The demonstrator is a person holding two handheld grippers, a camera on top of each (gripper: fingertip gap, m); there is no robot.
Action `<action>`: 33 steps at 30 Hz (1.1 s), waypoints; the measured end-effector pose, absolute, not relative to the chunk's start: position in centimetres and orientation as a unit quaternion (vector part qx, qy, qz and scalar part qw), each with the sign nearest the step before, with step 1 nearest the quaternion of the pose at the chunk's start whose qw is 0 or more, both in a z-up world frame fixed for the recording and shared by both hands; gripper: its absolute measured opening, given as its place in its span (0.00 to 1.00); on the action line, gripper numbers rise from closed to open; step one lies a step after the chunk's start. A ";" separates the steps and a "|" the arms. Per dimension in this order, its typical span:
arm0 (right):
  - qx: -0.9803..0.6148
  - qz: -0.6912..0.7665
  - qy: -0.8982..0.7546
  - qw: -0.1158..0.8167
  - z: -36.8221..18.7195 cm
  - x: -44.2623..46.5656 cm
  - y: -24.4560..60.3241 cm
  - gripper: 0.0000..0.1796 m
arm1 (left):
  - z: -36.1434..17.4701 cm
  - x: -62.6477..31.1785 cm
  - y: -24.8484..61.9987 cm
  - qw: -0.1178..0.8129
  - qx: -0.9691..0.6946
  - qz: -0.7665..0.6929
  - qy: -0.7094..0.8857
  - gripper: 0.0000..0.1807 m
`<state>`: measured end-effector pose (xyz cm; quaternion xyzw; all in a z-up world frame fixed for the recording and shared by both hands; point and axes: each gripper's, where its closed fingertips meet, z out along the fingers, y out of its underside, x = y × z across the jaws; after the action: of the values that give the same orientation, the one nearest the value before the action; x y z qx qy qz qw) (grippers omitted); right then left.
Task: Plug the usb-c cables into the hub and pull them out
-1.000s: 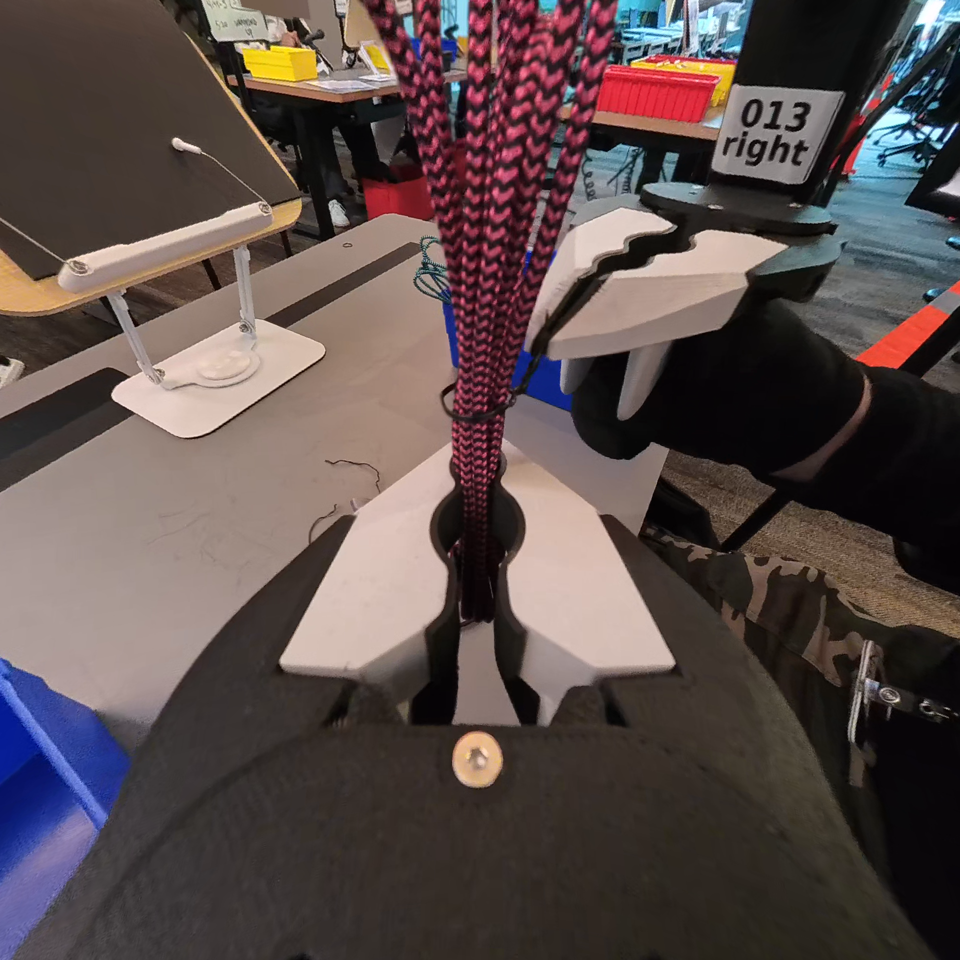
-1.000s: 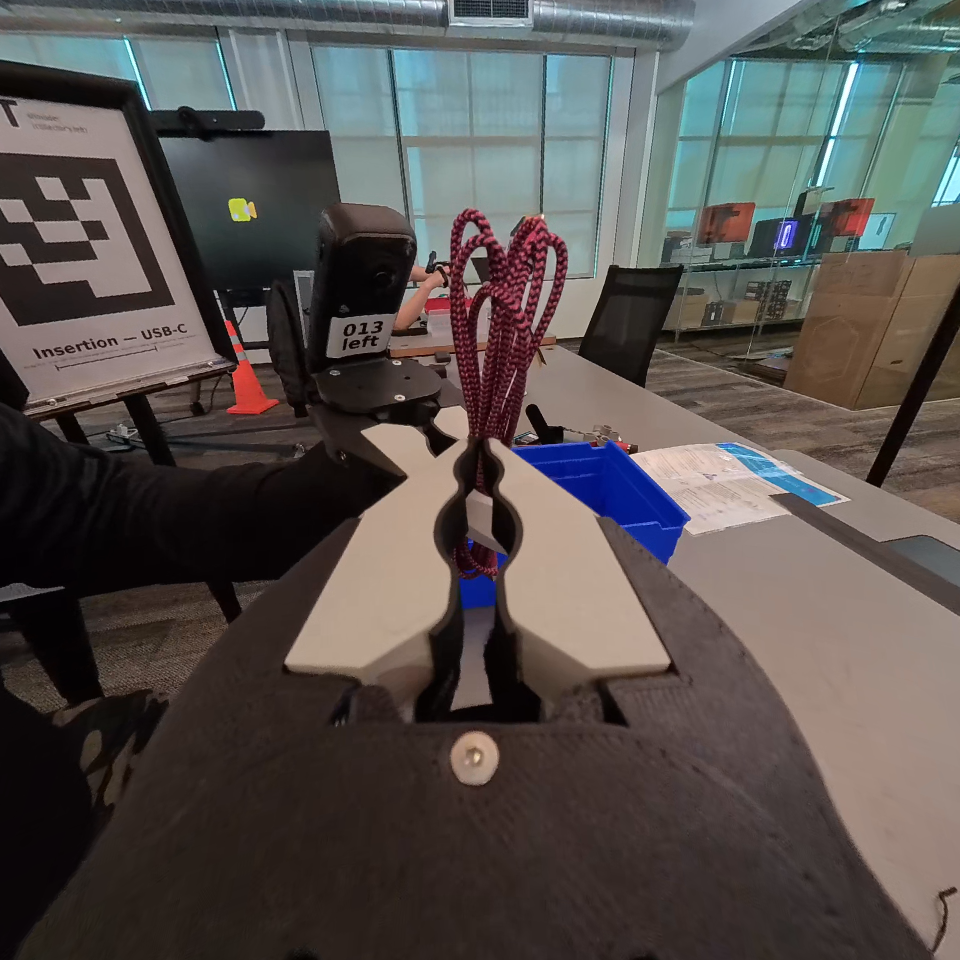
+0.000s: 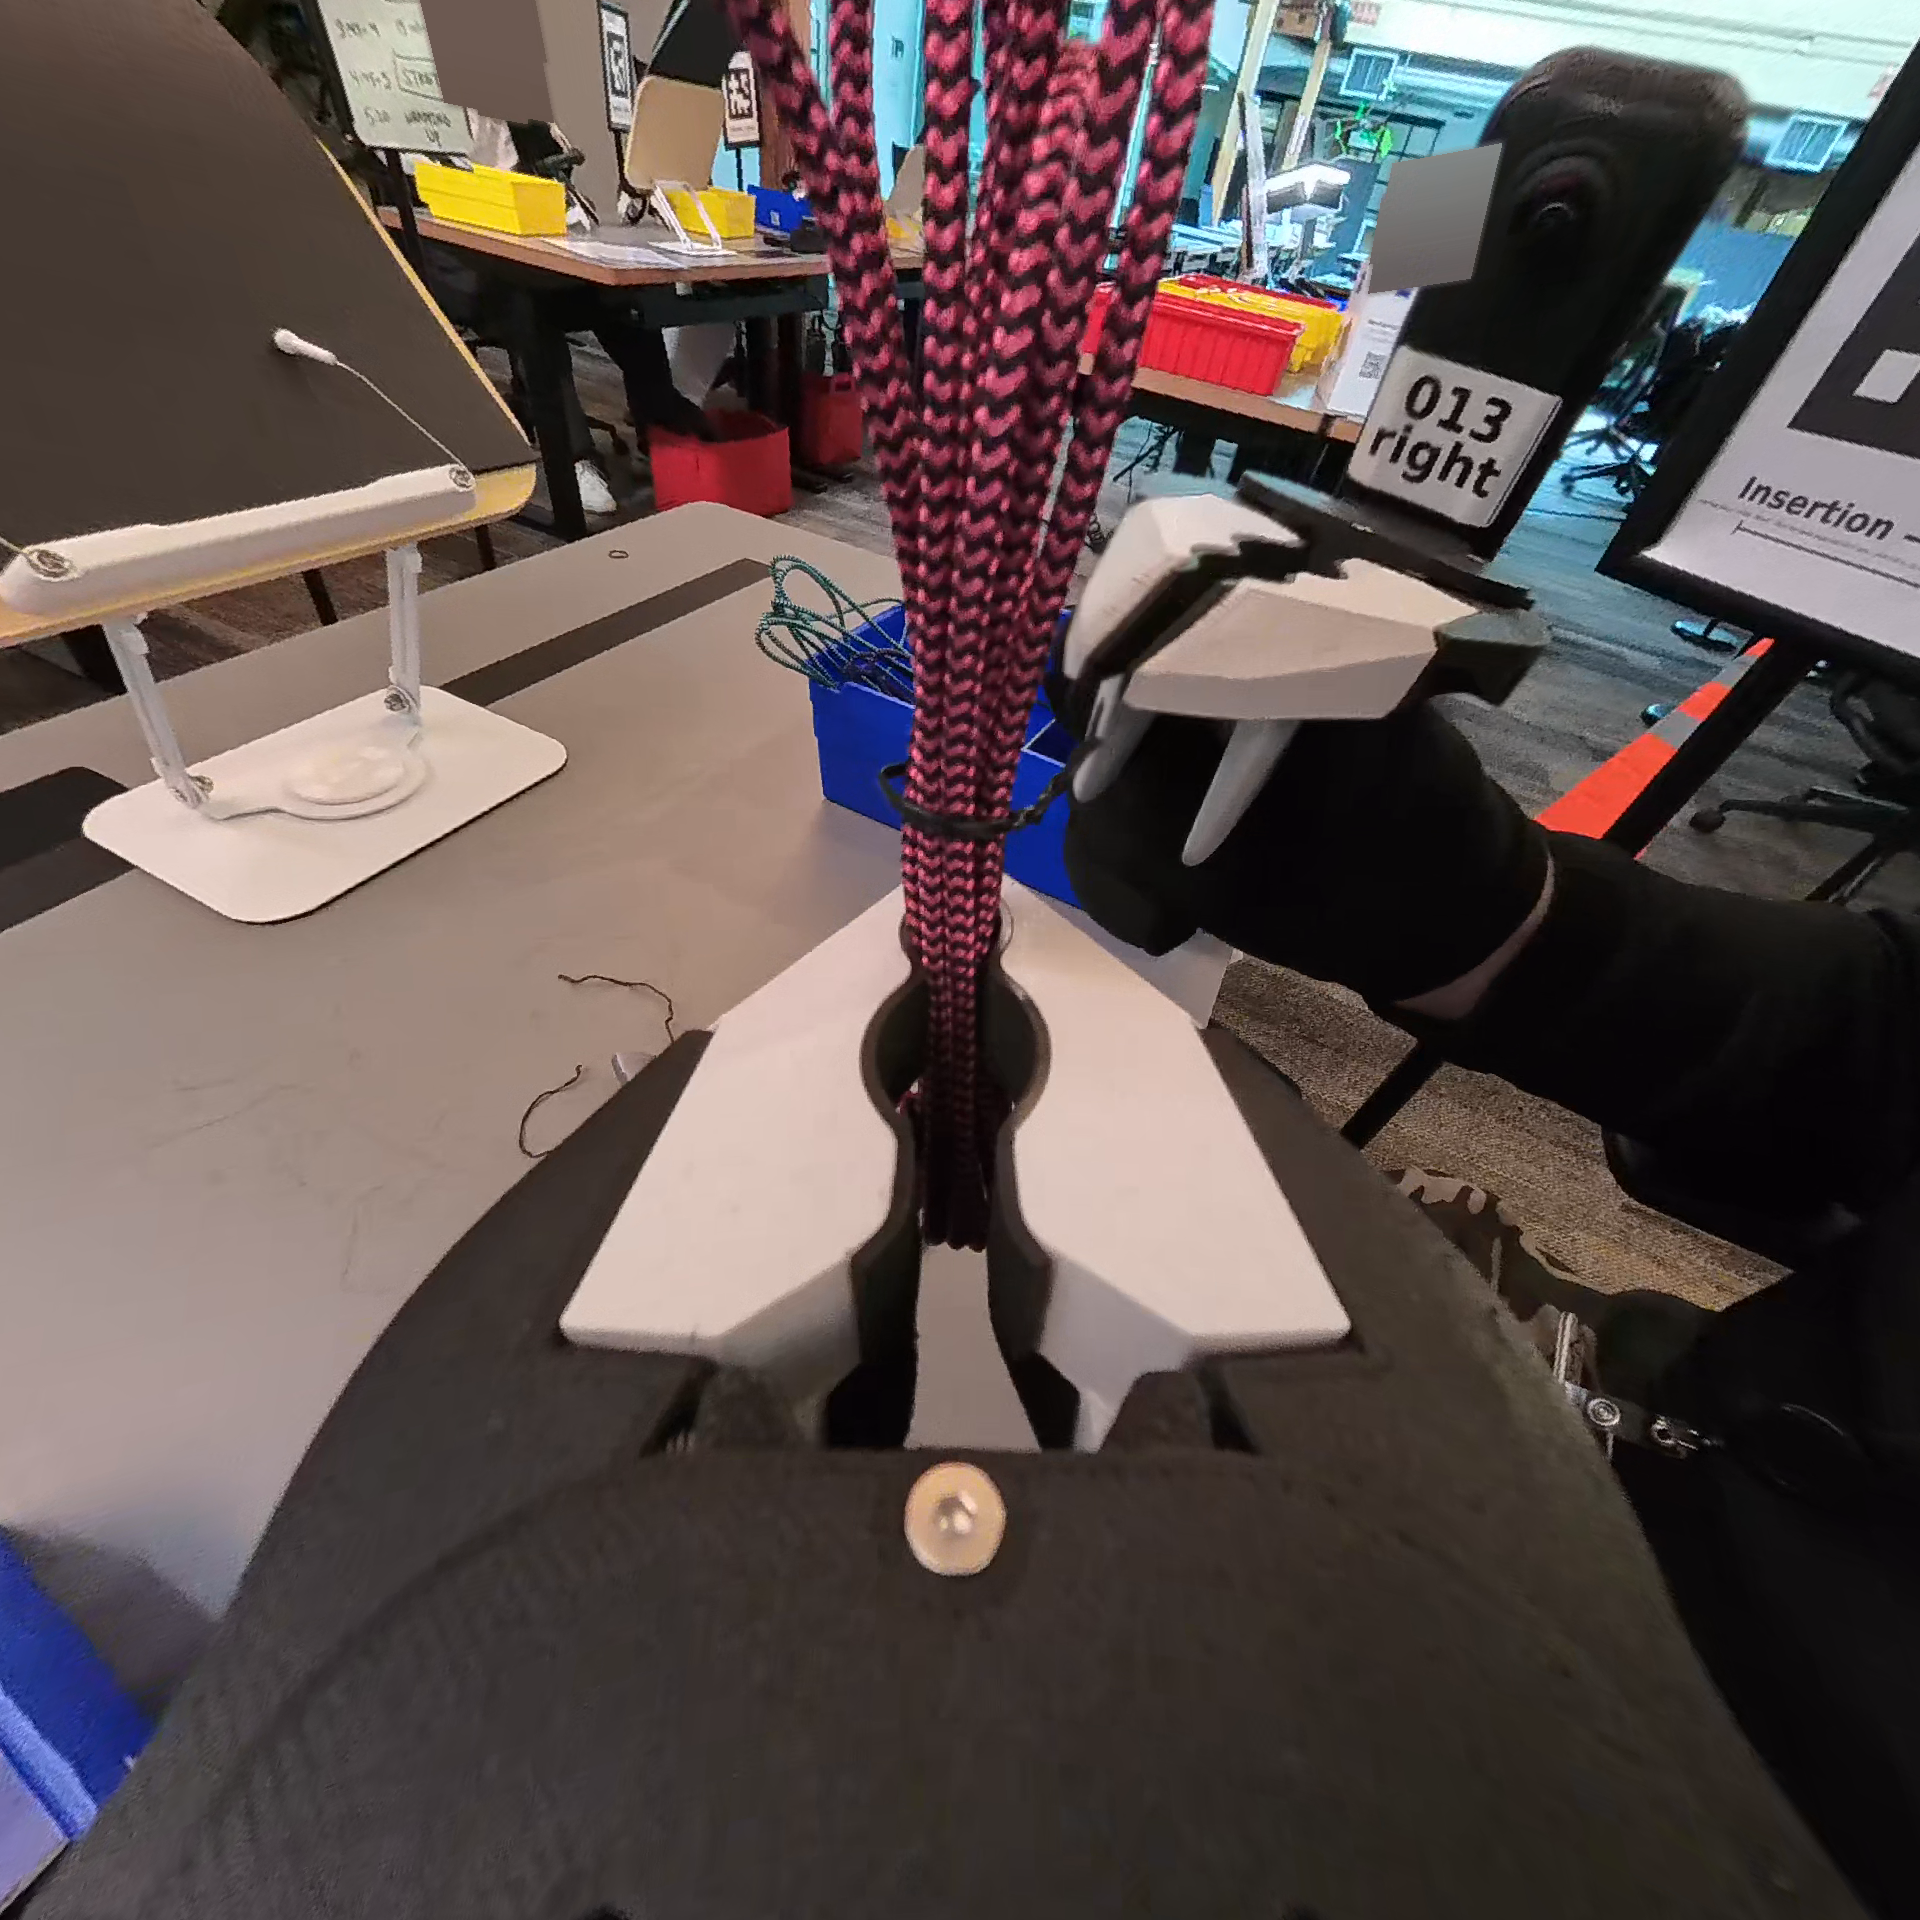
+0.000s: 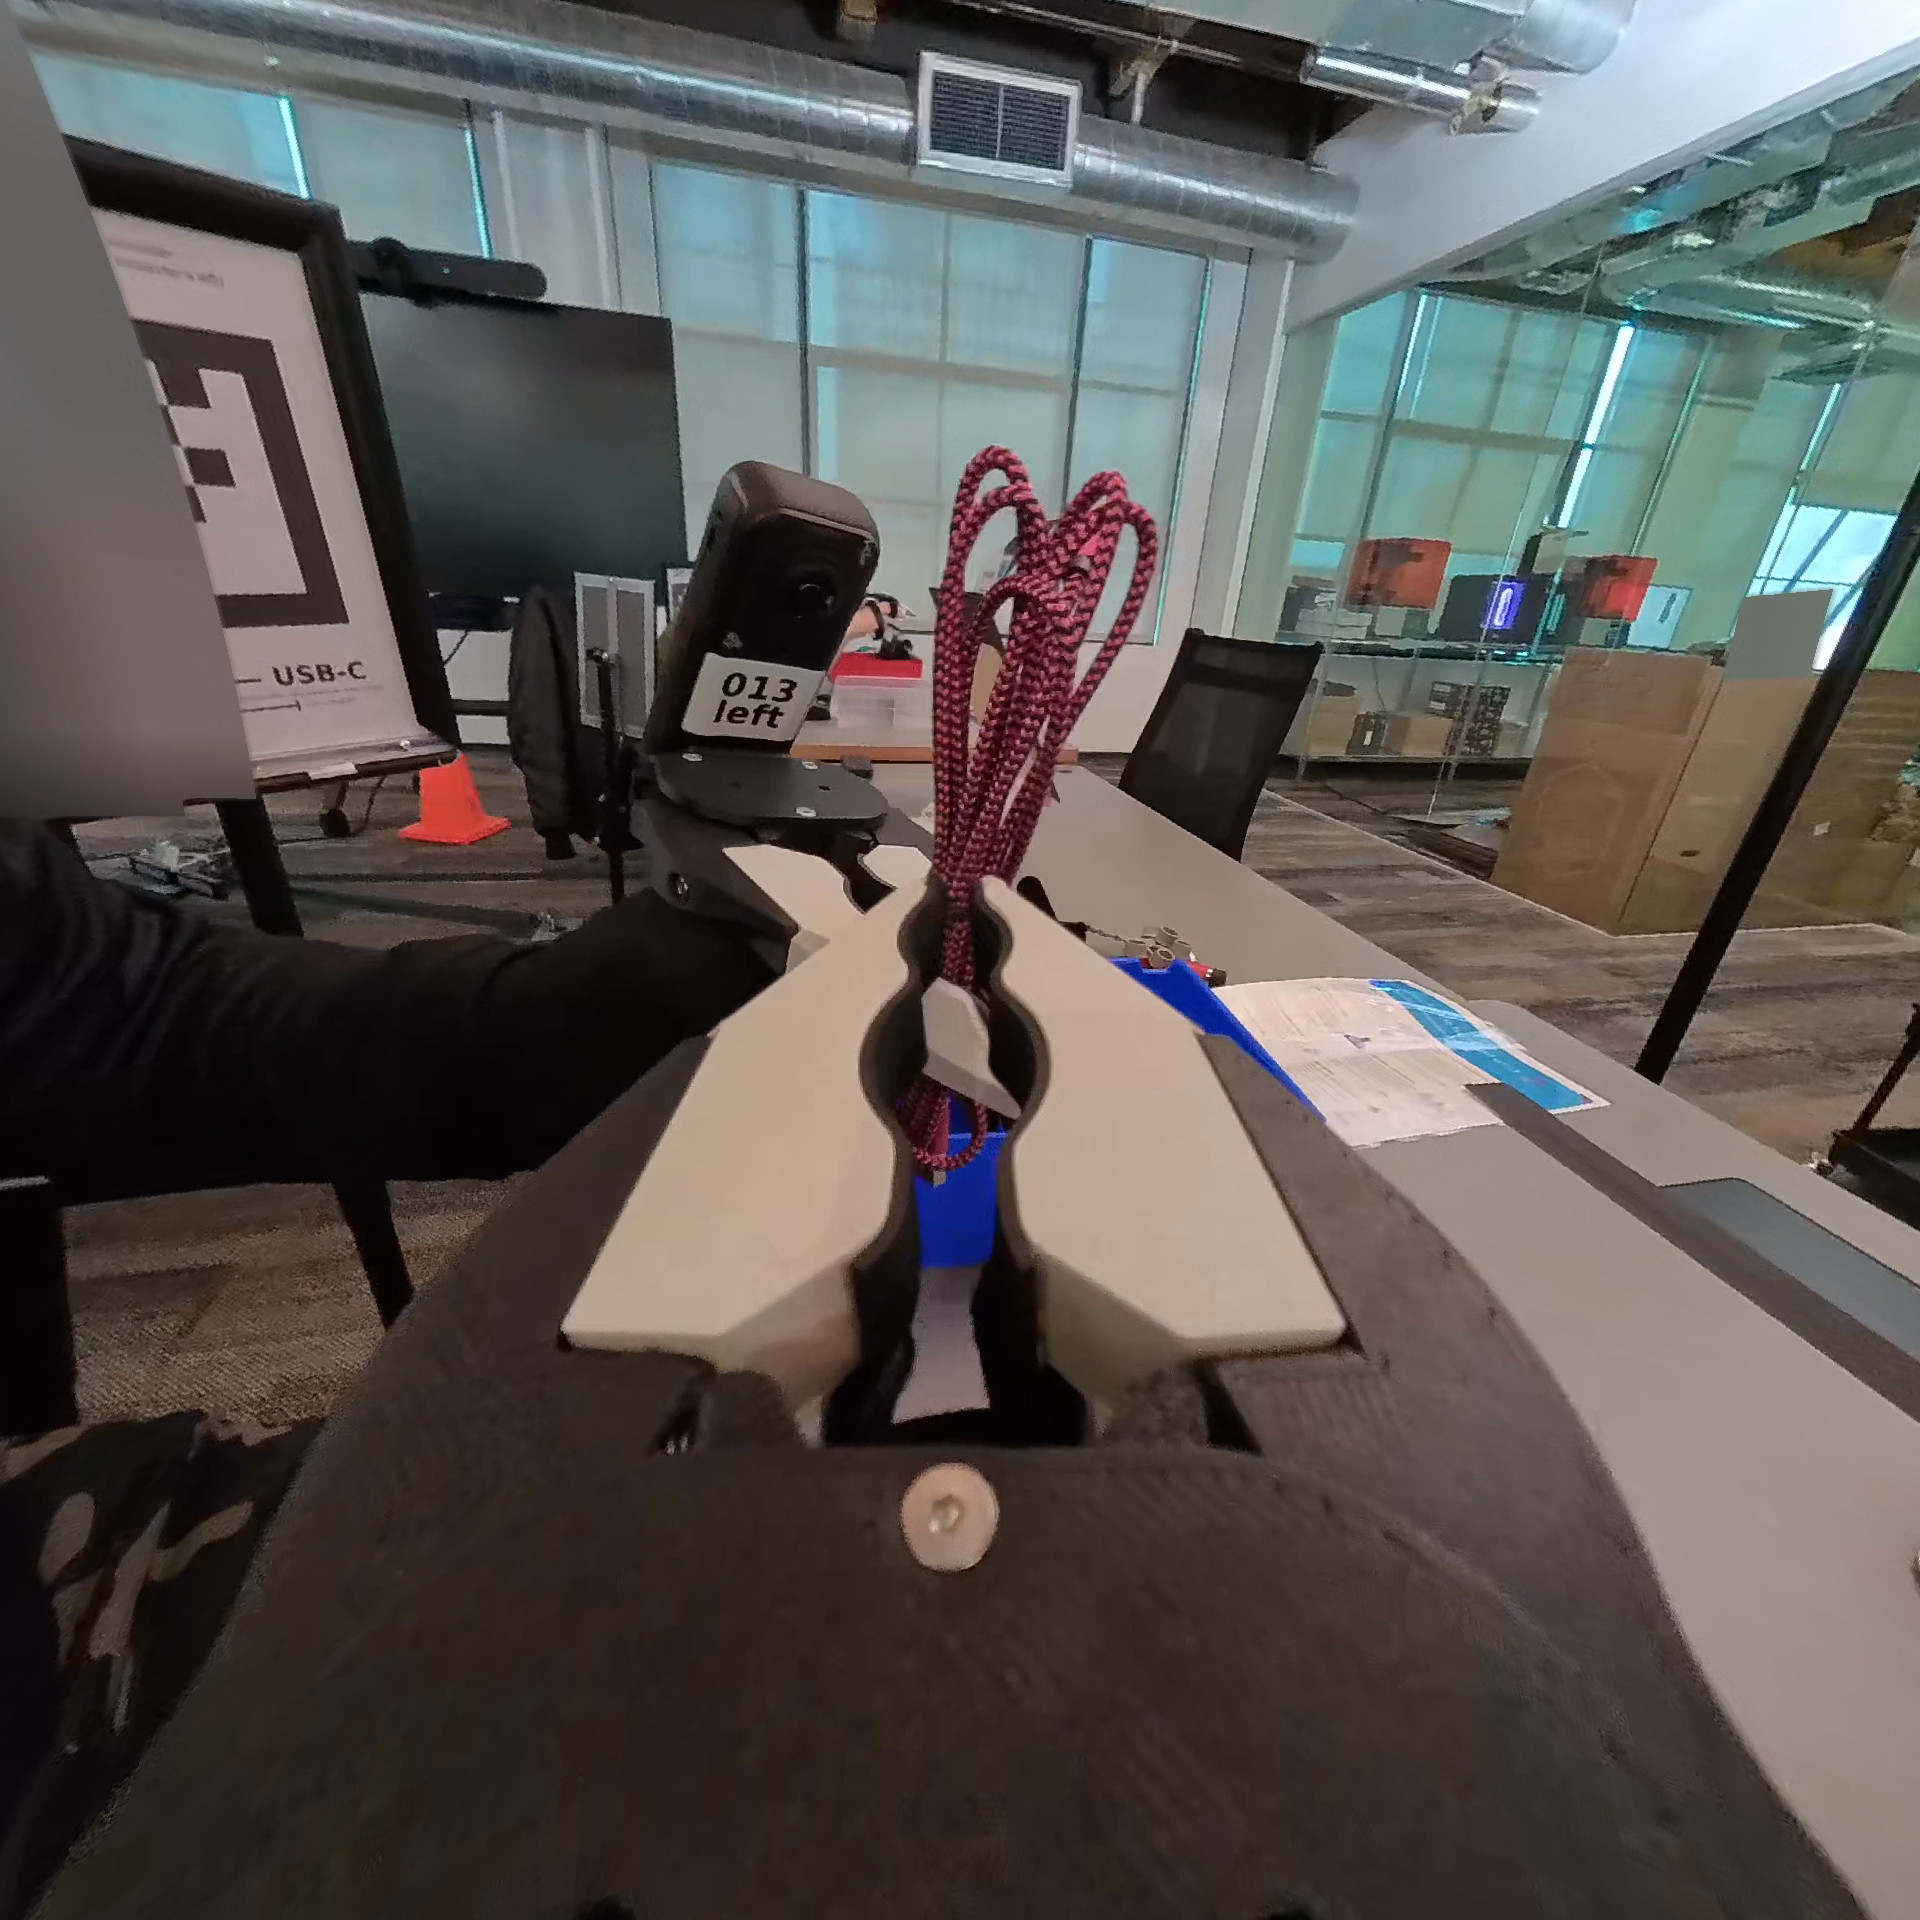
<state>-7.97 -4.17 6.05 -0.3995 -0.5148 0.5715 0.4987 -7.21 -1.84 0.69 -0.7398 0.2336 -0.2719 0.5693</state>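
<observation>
So the left gripper [image 3: 951, 1039] has its fingers clamped on the bundled pink-and-black braided usb-c cable [image 3: 961, 540], held upright above the grey counter [image 3: 312, 1091]. To its right, the right gripper [image 3: 1086, 675] is closed on the tail of the black twist tie [image 3: 951, 821] round the bundle. Risk: pulling sideways could just cinch the tie tighter, or drag the whole bundle out of the left fingers. No hub in sight yet.

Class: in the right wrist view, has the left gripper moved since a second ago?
Yes: the left gripper has tipped right, off the monitor behind it, toward the cable.
</observation>
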 end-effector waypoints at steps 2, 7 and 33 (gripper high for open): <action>-0.400 0.573 -0.517 0.495 5.9 -8.0 -4.2 0.02 | 0.7 -7.2 -1.8 0.569 -0.740 -0.270 0.235 0.00; -0.396 0.576 -0.519 0.491 5.8 -8.1 -4.4 0.00 | 0.5 -7.0 -1.8 0.567 -0.741 -0.272 0.236 0.00; -0.383 0.597 -0.527 0.469 6.1 -7.0 -4.3 0.02 | 1.2 -5.8 -2.8 0.565 -0.723 -0.298 0.264 0.00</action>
<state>-7.01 -4.34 6.14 -0.3826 -0.5268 0.5966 0.4693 -5.77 -2.80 1.24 -0.7225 0.2636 -0.2980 0.5654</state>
